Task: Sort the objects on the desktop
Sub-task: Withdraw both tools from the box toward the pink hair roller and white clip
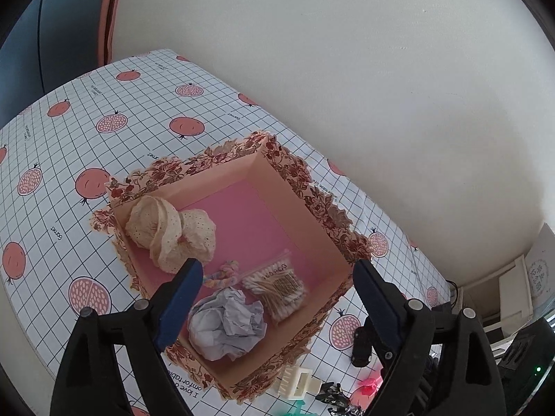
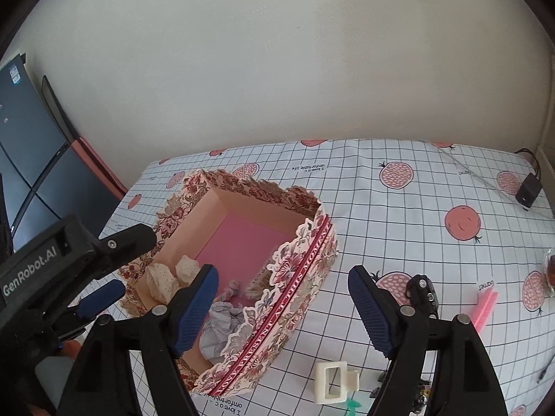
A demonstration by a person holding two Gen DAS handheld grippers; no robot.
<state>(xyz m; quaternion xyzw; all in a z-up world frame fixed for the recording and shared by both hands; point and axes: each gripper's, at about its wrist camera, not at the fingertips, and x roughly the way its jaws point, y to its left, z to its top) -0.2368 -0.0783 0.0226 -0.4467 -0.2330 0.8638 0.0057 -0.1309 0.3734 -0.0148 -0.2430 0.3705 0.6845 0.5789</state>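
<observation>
Left gripper (image 1: 277, 298) wide open, empty, above floral cardboard box (image 1: 305, 187). Right gripper (image 2: 282, 308) wide open, empty. Cream plastic hair claw (image 2: 334, 383) on gridded tablecloth (image 2: 399, 208), just right of box, nearer right gripper, below its fingertips.

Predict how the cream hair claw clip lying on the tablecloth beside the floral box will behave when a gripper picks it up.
The cream hair claw clip looks like hard, hollow plastic, so it is probably stiff and light. It lies flat, so rolling seems unlikely. Its smooth faces might slip between the right gripper pads, and a squeeze across its handles could spring it open.
</observation>
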